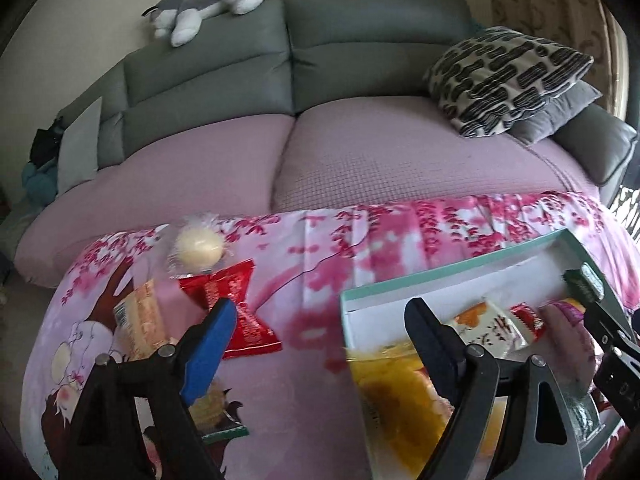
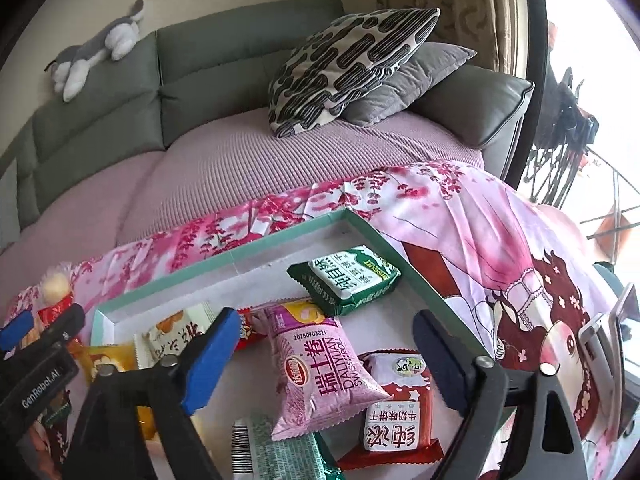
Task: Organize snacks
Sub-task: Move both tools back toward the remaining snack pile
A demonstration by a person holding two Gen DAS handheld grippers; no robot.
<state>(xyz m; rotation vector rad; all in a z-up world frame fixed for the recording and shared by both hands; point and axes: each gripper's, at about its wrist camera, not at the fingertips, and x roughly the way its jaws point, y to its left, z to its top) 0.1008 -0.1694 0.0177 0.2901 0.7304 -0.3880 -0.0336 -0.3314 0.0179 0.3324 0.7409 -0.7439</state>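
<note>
Several wrapped snacks lie in a shallow box point(image 2: 280, 236) with a mint-green rim and white floor, set on a table draped in a pink blossom-print cloth point(image 2: 460, 216). From the right wrist view, a pink Swiss-roll pack point(image 2: 324, 368) rests in the middle of the box, overlapping a red-and-white biscuit pack point(image 2: 400, 412); a green-and-white pack point(image 2: 348, 280) lies beyond it toward the far corner, and an orange-and-white pack point(image 2: 176, 332) and a yellow pack point(image 2: 108, 360) sit toward the left end.

The right tool point(image 2: 324, 344) hangs over the pink pack with its jaws spread wide on either side, the pads touching nothing. The left tool point(image 1: 320, 332) also stands wide open and empty, one finger over the cloth and the other over the box's near left corner, above the yellow pack point(image 1: 396, 392).

Outside the box, on the cloth to its left, lie a red packet point(image 1: 232, 304), a round pale bun in clear wrap point(image 1: 200, 248) just beyond it, and a pale orange pack point(image 1: 140, 320) beside them.

Behind the table stands a grey-green sofa point(image 1: 320, 40) with a pink seat cover, a patterned cushion point(image 1: 508, 76) and a plush husky point(image 1: 208, 4) on its back.
</note>
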